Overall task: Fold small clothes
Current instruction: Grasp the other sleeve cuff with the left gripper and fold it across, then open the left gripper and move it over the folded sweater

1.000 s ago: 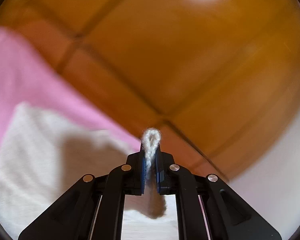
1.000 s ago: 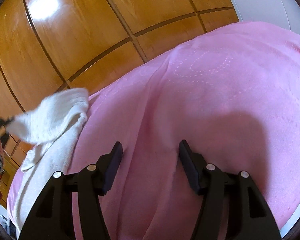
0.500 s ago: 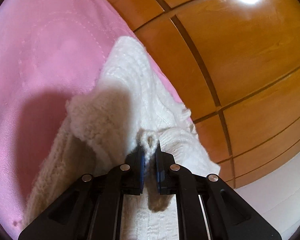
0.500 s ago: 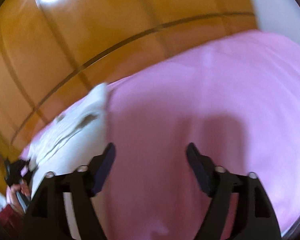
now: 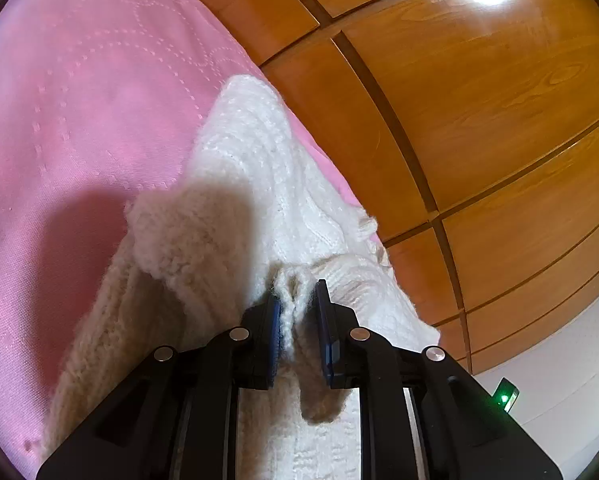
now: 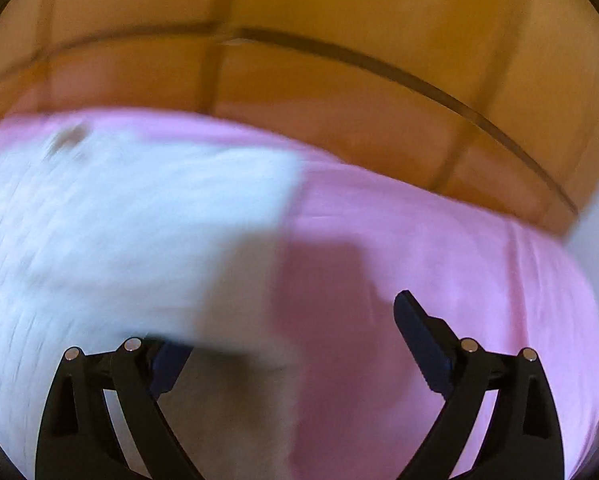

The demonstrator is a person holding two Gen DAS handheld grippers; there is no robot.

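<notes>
A: Where's the sweater?
B: On the pink bed. Left gripper jaws just opened; its edge sits loose between them.
A: The right gripper?
B: Jaws opened wide, holding nothing. Pull out gently, so the fold stays.

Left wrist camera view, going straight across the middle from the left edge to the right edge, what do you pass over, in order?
pink bedspread → white knitted sweater → thin strip of pink bedspread again → wooden wardrobe panels
</notes>
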